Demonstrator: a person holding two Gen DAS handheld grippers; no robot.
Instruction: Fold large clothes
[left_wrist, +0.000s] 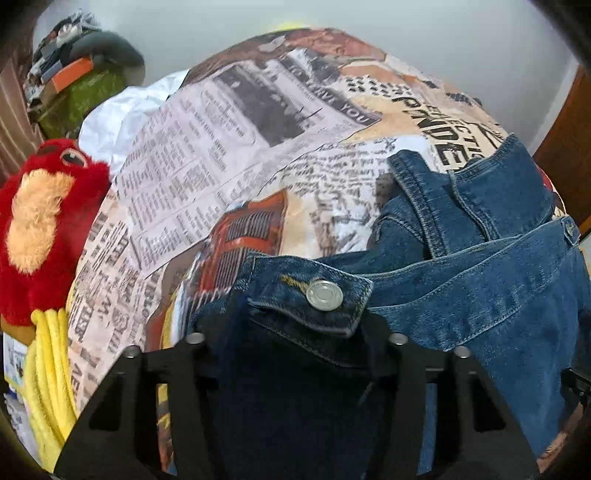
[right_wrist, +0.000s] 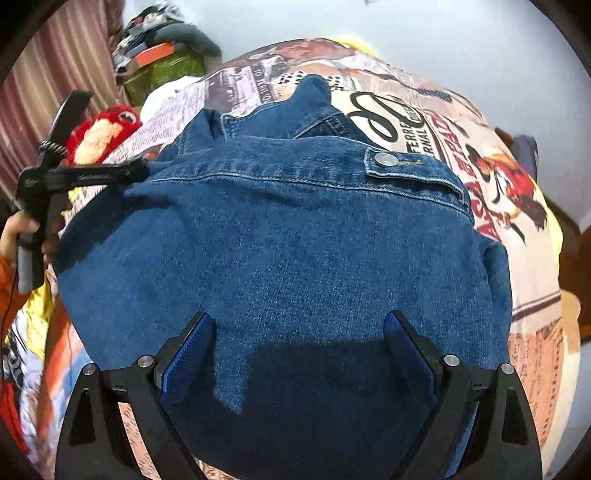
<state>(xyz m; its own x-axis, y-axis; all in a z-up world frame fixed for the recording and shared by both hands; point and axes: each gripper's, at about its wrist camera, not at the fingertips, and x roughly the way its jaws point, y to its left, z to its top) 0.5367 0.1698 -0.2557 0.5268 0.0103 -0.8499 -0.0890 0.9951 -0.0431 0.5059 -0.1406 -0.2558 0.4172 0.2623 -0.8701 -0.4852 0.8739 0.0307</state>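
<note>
A blue denim jacket (right_wrist: 277, 240) lies spread on a bed covered by a newspaper-print sheet (right_wrist: 517, 295). In the right wrist view my right gripper (right_wrist: 299, 332) hovers over the jacket's near part, blue pads (right_wrist: 192, 350) wide apart and open. My left gripper (right_wrist: 142, 170) shows at the jacket's left edge, pinched on the fabric. In the left wrist view the left gripper (left_wrist: 299, 332) has a buttoned denim band (left_wrist: 324, 294) and dark folds of the jacket (left_wrist: 480, 295) bunched between its fingers, which hide the tips.
A red plush toy (left_wrist: 40, 229) with yellow strands (left_wrist: 48, 387) sits at the bed's left side beside a white cloth (left_wrist: 110, 122). Behind it stands a green box with clutter on top (left_wrist: 85, 92). A person's hand (right_wrist: 18, 229) holds the left gripper's handle. Striped curtain (right_wrist: 55, 74) at left.
</note>
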